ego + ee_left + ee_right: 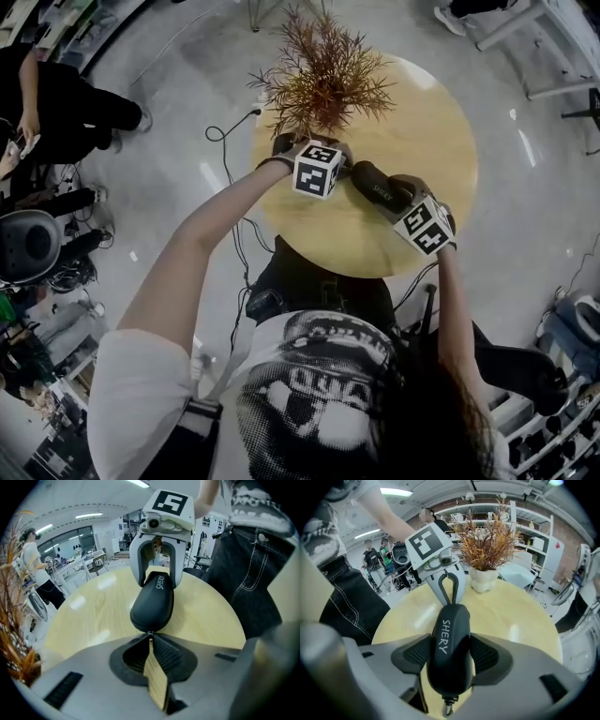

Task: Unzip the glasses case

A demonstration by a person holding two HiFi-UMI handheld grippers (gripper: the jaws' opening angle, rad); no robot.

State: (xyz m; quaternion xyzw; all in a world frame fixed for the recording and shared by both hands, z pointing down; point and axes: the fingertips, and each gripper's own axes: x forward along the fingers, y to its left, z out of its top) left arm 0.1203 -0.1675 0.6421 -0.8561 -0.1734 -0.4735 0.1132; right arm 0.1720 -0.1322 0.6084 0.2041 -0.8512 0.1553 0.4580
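A black glasses case point(380, 187) printed SHERY hangs above the round wooden table point(422, 122), held between both grippers. My right gripper point(396, 197) is shut on the case body; in the right gripper view its pads point(485, 653) press both sides of the case point(450, 620). My left gripper point(349, 172) is at the case's other end. In the left gripper view its jaws converge to a point point(150, 637) and pinch a small metal zipper pull point(150, 634) at the near end of the case point(152, 606). Another metal tab point(447, 708) hangs below the case's end nearest the right gripper.
A dried reddish plant point(323, 75) in a white pot point(483, 579) stands at the table's far edge, just beyond the left gripper. Cables point(230, 169) lie on the floor beside the table. A person point(56, 103) stands at the left, amid equipment.
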